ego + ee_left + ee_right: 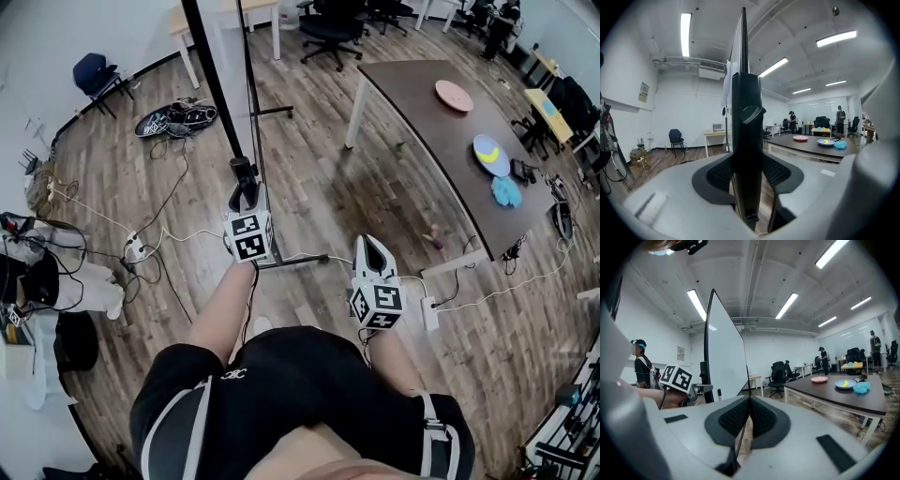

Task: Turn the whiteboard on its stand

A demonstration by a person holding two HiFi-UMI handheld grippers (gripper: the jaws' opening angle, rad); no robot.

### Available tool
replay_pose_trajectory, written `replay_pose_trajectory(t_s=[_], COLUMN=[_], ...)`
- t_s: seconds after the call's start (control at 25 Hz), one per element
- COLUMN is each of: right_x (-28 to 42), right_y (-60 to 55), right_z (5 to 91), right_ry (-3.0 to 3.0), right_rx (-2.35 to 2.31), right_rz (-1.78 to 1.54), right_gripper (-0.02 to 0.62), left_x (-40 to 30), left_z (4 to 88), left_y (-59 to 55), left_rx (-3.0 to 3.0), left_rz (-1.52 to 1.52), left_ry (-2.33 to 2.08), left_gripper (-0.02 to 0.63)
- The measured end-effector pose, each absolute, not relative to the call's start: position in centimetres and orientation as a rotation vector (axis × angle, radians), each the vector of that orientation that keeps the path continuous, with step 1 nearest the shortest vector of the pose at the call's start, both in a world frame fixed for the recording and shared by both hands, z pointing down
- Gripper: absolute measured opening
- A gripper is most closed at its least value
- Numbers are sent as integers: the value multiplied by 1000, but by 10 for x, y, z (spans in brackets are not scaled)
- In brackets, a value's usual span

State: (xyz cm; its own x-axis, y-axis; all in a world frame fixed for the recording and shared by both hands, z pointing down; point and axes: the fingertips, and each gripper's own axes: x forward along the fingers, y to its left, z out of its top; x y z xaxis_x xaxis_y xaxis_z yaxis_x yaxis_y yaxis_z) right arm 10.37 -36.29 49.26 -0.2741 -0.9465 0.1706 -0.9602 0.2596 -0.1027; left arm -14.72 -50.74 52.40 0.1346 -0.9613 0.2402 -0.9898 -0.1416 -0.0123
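Note:
The whiteboard [214, 89] shows edge-on from above as a black bar running down to my left gripper [244, 185]. In the left gripper view its black frame post [746, 117] stands upright between the jaws, and both dark pads [719, 176] press against it. My left gripper [747, 176] is shut on this post. The right gripper view has the white board face [725, 357] to the left. My right gripper [373, 246] hangs lower right of the stand's foot [291, 263], apart from it. Its jaws [749, 420] are shut with nothing between them.
A dark table [422, 122] at the right carries a pink plate [454, 95], a blue plate [491, 155] and a blue cloth [506, 191]. Cables and a power strip [136, 248] lie on the wooden floor at left. Bags [176, 117], a blue chair [94, 75] and office chairs [333, 28] stand farther back.

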Motion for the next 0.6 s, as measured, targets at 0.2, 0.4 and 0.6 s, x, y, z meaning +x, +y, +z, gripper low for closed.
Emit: replay_pose_trajectory(t_s=[0.2,0.4,0.6], right_x=[95,90,90], right_y=[-362,-363,-365], right_z=[495,498,497], right_ry=[-2466,-2488,-2512], right_rx=[1800,1755,1717], right_rz=[289,292,295], right_gripper=[8,8,8], left_x=[-145,-143,-140], left_z=[525,522,520], left_y=[-505,-504,-499], left_rx=[2261,2308,2313], left_rz=[284,247,279], left_ry=[-1960,-2006,-1988], left_gripper=[194,195,193])
